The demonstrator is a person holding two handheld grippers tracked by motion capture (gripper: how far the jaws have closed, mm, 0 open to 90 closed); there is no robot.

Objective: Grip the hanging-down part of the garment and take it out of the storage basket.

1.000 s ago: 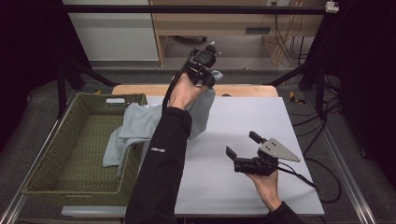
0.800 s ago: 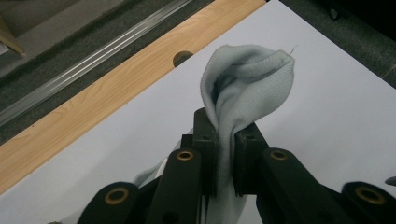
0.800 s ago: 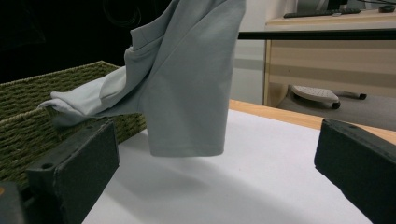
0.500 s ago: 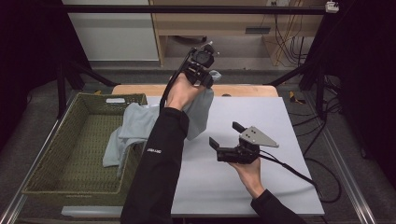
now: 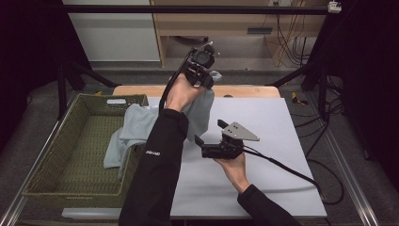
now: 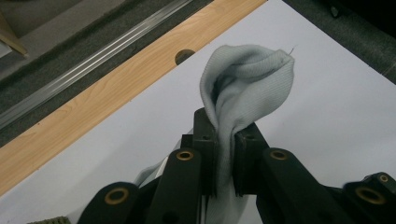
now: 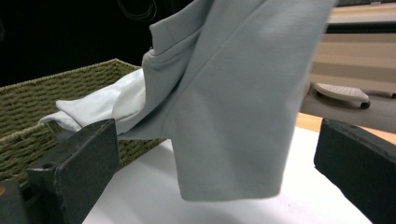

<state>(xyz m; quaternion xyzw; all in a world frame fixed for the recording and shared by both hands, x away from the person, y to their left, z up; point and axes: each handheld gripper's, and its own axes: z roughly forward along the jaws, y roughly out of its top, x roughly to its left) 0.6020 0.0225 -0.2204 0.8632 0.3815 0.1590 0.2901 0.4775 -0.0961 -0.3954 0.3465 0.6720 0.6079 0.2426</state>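
Observation:
A light grey-blue garment [image 5: 201,112] hangs from my left gripper [image 5: 206,81], which is raised above the table's far edge and shut on a bunched fold of it [image 6: 247,79]. The rest trails down to the left and drapes over the rim of a woven basket [image 5: 70,194]. In the left gripper view the cloth is pinched between the jaws of the left gripper [image 6: 226,135]. My right gripper [image 5: 208,132] is open just above the white table [image 5: 273,122], pointing left at the hanging hem. In the right gripper view the garment [image 7: 233,93] hangs in front of the wide gap of the right gripper [image 7: 219,140].
The olive woven basket [image 7: 28,102] stands on the left beside the table. A wooden strip [image 5: 244,91] with a hole [image 6: 185,56] runs along the far edge. Black cables [image 5: 291,172] trail across the table's right side.
My right gripper has moved left and forward across the table, close to the hanging garment's lower edge. The left gripper still holds the garment up in the same place.

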